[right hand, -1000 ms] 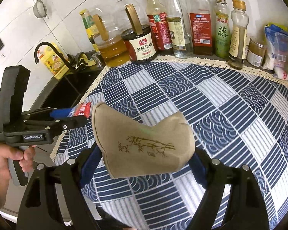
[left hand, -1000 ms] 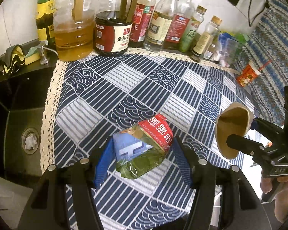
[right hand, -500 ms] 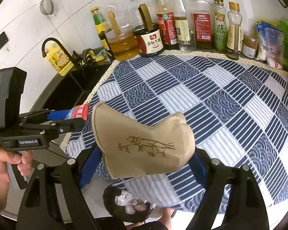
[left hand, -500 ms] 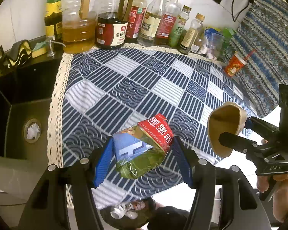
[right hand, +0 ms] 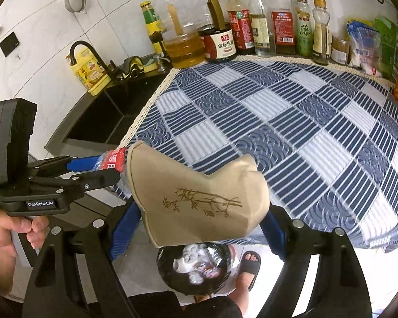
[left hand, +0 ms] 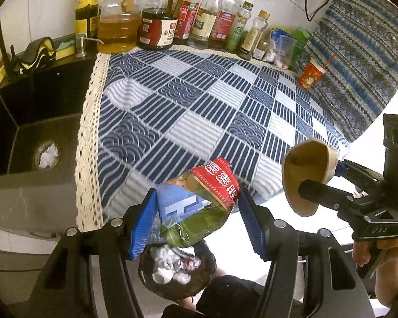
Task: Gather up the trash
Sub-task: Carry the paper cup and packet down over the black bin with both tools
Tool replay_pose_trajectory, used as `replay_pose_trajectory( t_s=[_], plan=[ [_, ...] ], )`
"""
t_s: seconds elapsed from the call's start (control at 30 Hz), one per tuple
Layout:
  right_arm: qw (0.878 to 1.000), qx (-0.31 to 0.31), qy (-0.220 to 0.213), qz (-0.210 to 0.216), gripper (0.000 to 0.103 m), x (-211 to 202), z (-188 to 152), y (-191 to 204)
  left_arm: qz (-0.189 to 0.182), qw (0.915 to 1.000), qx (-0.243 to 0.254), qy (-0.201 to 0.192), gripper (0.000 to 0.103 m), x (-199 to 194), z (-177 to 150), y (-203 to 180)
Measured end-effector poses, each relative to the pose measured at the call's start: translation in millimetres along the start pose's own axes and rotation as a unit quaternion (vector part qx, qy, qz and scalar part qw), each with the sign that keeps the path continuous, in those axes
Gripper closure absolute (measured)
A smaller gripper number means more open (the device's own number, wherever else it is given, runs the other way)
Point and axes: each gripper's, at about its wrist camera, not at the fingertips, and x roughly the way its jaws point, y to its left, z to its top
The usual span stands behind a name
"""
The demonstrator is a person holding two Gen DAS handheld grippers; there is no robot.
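left claw (left hand: 196, 212) is clamped on a crumpled snack wrapper (left hand: 199, 206), right claw (right hand: 199, 220) is gripping a tan paper bag (right hand: 199, 198) with a bamboo drawing. both are held just off the front edge of the counter (left hand: 199, 111), right over a black trash bin (left hand: 176, 270) on the floor with crumpled stuff in it. sink (left hand: 26, 132) sits off to the left.
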Motion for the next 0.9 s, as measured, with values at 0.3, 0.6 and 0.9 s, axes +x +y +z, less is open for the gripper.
replay_pose_trajectory(
  t_s=[0.3,0.6,0.9],
  plan=[
    [1.0,0.016,0.017,-0.008,0.022,3.3,-42.1,30.8,-0.02,0.9996,0.005,0.018,0.044,-5.4,-41.2,9.7],
    [0.998,0.04,0.055,-0.007,0.022,20.8,-79.1,43.6,-0.034,0.9976,-0.002,0.06,0.044,13.4,-79.4,20.3],
    [0.993,0.045,0.105,-0.004,0.022,53.4,-102.1,44.5,-0.039,0.9939,-0.031,0.098,0.044,44.8,-107.0,41.1]
  ],
)
